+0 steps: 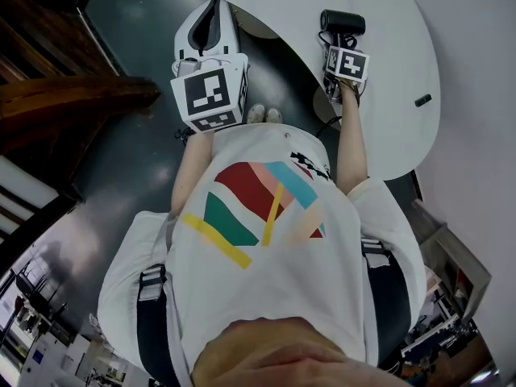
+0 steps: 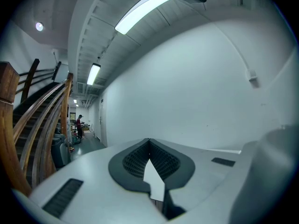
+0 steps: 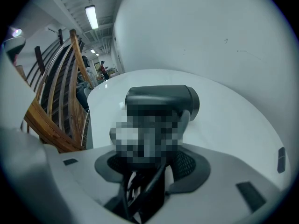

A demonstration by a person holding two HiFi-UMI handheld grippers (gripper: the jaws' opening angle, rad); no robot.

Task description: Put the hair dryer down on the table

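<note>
A black hair dryer (image 1: 343,21) is held over the white table (image 1: 387,95). My right gripper (image 1: 342,43) is shut on its handle, with the barrel pointing across the jaws. In the right gripper view the barrel (image 3: 161,101) fills the middle above the table top (image 3: 233,125), and a blurred patch covers the handle between the jaws of the right gripper (image 3: 149,160). The dryer's black cable (image 3: 140,192) runs down between the jaws. I cannot tell whether the dryer touches the table. My left gripper (image 1: 208,24) hangs off the table's edge over the dark floor, shut and empty (image 2: 149,143).
A small dark object (image 1: 422,100) lies near the table's right edge (image 3: 281,159). A wooden staircase (image 1: 72,95) stands on the left, its railing (image 2: 42,120) close by. A white wall (image 2: 196,87) rises behind the table. A person (image 2: 79,125) stands far down the corridor.
</note>
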